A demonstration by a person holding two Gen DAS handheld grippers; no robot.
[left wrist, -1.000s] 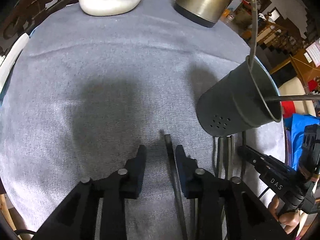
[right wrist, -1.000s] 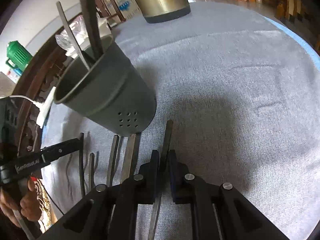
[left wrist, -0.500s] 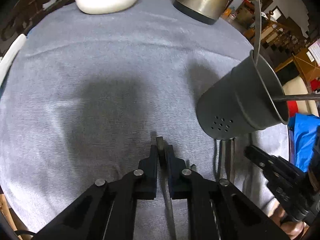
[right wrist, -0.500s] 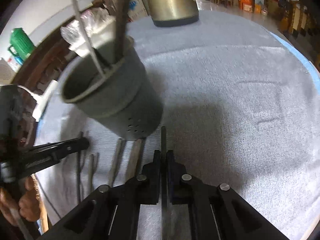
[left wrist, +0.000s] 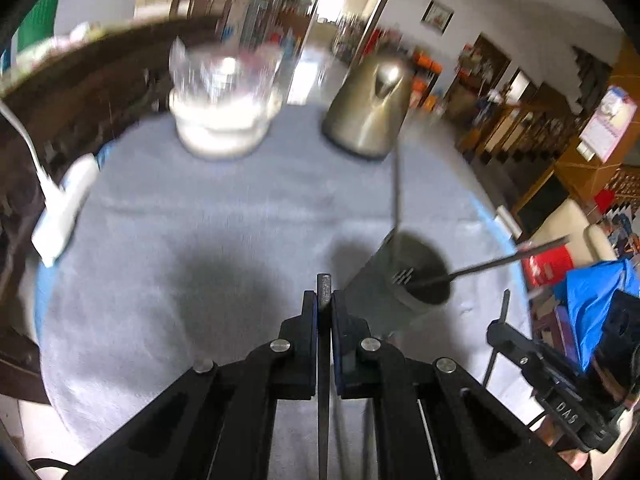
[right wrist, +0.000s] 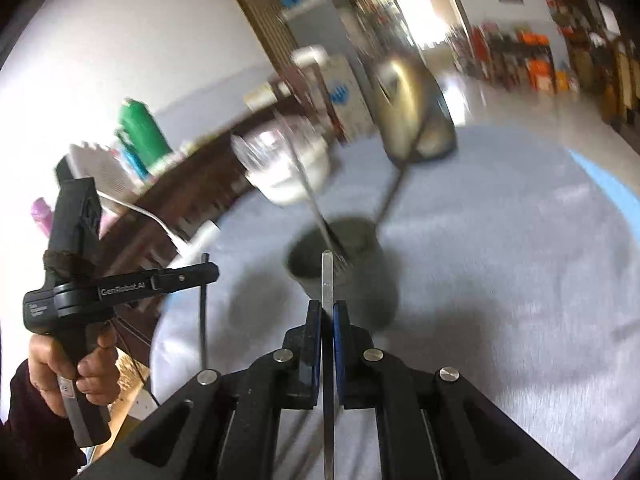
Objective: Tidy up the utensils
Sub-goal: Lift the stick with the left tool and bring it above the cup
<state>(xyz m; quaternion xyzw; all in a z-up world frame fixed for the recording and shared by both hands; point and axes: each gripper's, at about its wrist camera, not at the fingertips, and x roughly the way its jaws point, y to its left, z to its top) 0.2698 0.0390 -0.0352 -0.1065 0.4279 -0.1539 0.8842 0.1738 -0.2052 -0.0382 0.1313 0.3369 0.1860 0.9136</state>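
A dark grey perforated utensil holder (left wrist: 404, 284) stands on the grey tablecloth (left wrist: 200, 240), with a fork and another utensil sticking out; it also shows in the right wrist view (right wrist: 352, 268). My left gripper (left wrist: 325, 300) is shut on a dark flat utensil handle (left wrist: 324, 288), lifted above the cloth, left of the holder. My right gripper (right wrist: 327, 312) is shut on a silvery flat utensil handle (right wrist: 327, 276), lifted just in front of the holder. The left gripper (right wrist: 206, 272) also appears in the right wrist view with its utensil hanging down.
A brass-coloured kettle (left wrist: 370, 112) and a white bowl with clear plastic (left wrist: 222, 120) stand at the far side of the round table. A white power strip (left wrist: 64, 208) lies at the left edge. Chairs and blue fabric (left wrist: 596, 300) are to the right.
Both grippers have risen off the cloth, each carrying its utensil. The left gripper went from open to shut on its utensil a second ago. The holder looks smaller and farther below.
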